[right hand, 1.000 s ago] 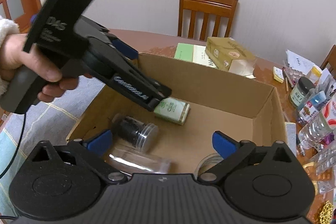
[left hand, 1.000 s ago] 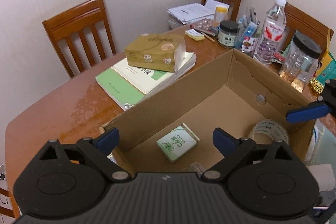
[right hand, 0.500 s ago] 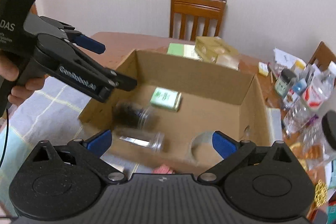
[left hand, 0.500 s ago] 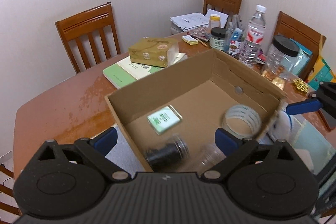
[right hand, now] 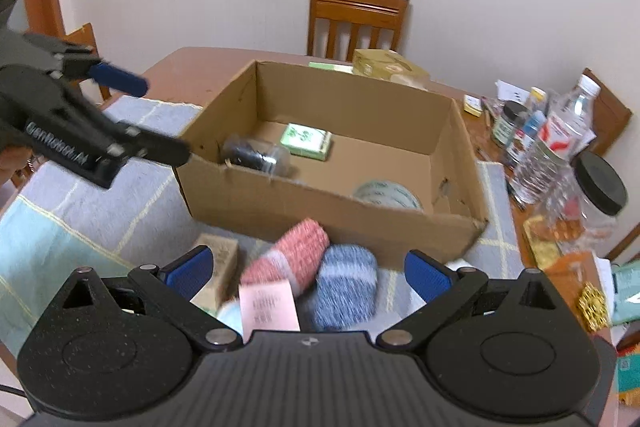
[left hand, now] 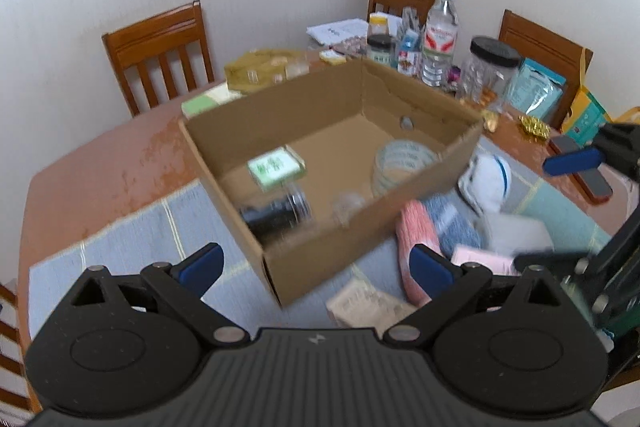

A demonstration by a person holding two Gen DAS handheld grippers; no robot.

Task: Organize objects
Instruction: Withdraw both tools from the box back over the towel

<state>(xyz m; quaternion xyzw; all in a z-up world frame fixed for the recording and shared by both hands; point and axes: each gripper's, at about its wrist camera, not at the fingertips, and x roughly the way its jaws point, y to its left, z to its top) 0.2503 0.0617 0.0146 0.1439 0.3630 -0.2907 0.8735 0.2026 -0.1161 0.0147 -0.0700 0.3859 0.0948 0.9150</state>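
Four items in one cardboard box [right hand: 320, 195], two knitted rolls [right hand: 344, 283] outside, both grippers' jaws wide.

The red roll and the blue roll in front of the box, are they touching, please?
Touching. In the right wrist view the red roll leans against the blue roll, their sides meeting with no mat showing between them, just before the box.

Soft even indoor light, motion blur, fisheye bending at edges
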